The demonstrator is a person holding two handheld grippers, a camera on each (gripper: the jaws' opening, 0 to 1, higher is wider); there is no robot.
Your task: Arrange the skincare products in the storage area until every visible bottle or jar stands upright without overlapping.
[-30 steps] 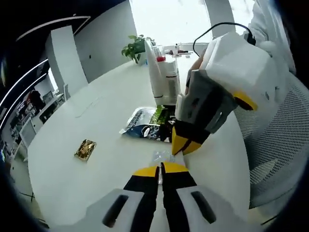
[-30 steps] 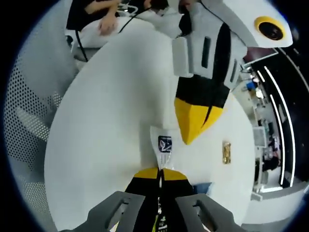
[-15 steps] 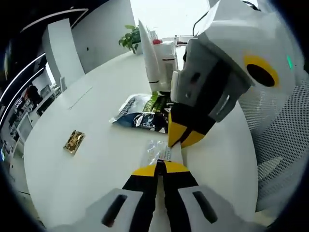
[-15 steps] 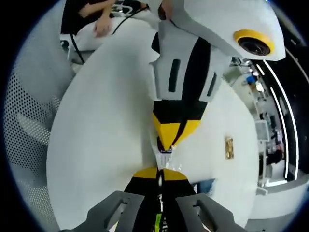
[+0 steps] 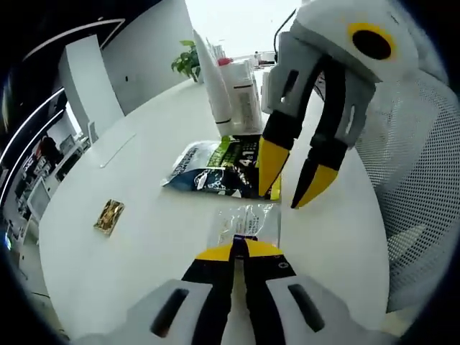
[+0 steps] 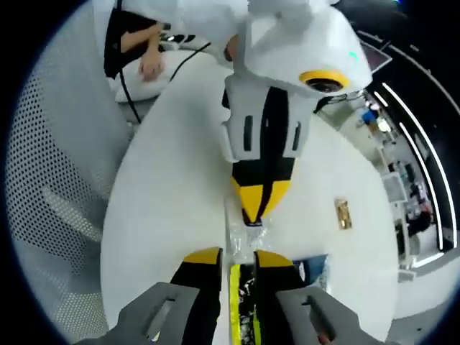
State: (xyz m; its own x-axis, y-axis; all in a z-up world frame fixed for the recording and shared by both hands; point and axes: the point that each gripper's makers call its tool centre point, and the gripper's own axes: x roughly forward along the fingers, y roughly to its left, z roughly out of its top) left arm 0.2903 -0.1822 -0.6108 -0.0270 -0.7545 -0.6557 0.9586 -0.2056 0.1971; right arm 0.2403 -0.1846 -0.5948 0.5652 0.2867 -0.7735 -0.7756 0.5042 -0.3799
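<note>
My left gripper is shut on the near edge of a small clear sachet, which lies over the white table. Facing it, my right gripper hangs just above the sachet's far end with its yellow-tipped jaws spread apart. In the right gripper view, my right gripper stands open, and the left gripper pinches the clear sachet straight ahead. A dark blue and green pouch lies flat behind the sachet. A white tube and a white bottle stand upright further back.
A small gold sachet lies alone on the left of the table, also seen as the gold sachet. A potted plant stands at the far end. A mesh chair lines the table edge; a person's hand rests beyond.
My right gripper has let go of the clear sachet, opened its jaws and drawn back a little. My left gripper still pinches the sachet.
</note>
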